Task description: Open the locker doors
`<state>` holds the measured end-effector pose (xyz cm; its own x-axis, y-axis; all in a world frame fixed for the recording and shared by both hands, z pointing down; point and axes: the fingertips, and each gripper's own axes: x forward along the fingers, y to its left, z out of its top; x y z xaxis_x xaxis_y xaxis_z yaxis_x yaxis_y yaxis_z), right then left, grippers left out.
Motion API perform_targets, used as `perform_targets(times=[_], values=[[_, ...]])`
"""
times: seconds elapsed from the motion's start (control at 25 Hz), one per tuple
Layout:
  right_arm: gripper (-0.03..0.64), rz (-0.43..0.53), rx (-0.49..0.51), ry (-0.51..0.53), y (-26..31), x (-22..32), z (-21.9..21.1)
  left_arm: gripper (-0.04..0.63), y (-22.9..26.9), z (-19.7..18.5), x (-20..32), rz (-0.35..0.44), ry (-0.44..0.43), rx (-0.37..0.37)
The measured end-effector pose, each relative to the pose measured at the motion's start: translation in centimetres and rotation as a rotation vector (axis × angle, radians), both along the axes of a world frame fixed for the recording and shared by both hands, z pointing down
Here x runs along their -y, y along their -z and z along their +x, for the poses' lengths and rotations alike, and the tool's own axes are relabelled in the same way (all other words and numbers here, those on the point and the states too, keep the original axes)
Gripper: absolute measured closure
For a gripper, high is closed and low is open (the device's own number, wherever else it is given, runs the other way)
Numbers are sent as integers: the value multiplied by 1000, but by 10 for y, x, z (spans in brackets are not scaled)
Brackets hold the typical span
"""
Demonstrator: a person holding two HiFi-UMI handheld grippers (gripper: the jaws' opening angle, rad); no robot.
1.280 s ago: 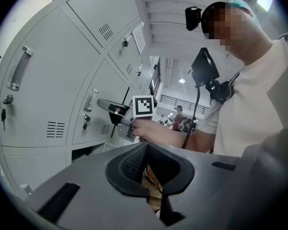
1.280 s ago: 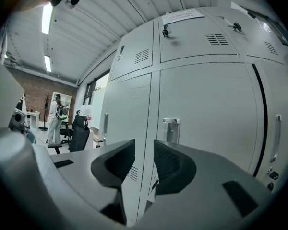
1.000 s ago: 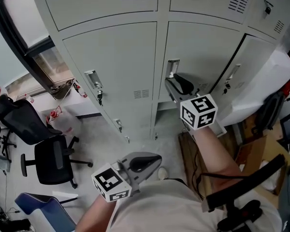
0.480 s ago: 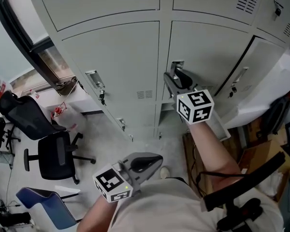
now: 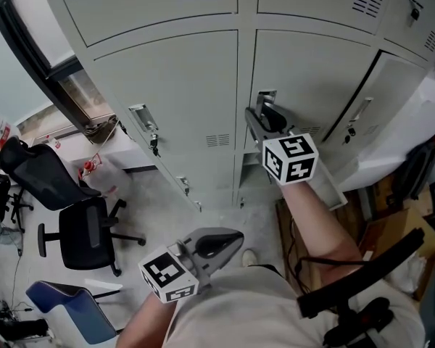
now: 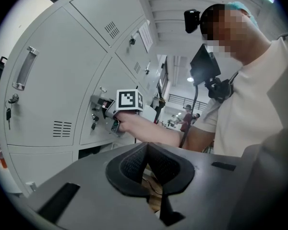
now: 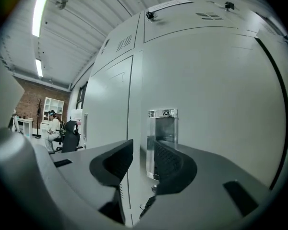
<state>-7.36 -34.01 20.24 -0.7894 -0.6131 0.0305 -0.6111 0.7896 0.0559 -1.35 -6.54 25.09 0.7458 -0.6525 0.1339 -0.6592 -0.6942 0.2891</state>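
Note:
Grey lockers fill the head view. The middle locker door (image 5: pixel 312 71) is closed, with its recessed metal handle (image 5: pixel 265 98) at its left edge. My right gripper (image 5: pixel 264 119) reaches level up to that handle and is open. Its jaws have just been opening, and nothing is pressed between them. In the right gripper view the handle (image 7: pixel 163 126) stands just beyond the jaw tips of the right gripper (image 7: pixel 143 150). My left gripper (image 5: pixel 232 239) hangs low near my body, shut and empty, and its jaws meet in the left gripper (image 6: pixel 146 150) view.
The left locker door (image 5: pixel 181 85) is closed, with a handle and key (image 5: pixel 143 120). The locker door at the right (image 5: pixel 406 114) stands ajar. Black office chairs (image 5: pixel 80 234) and a blue chair (image 5: pixel 65 310) stand on the floor at left. Cardboard boxes (image 5: pixel 391 230) lie at right.
My right gripper has moved a little up and in toward the middle locker's handle, and its jaws stand wider. My left gripper has stayed where it was.

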Motion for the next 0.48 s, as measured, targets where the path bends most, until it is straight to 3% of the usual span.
perform_targets(times=[0.48], values=[[518,3,16,-79,-1,-45,36,584,-5,3,-22,-12,-67,5]])
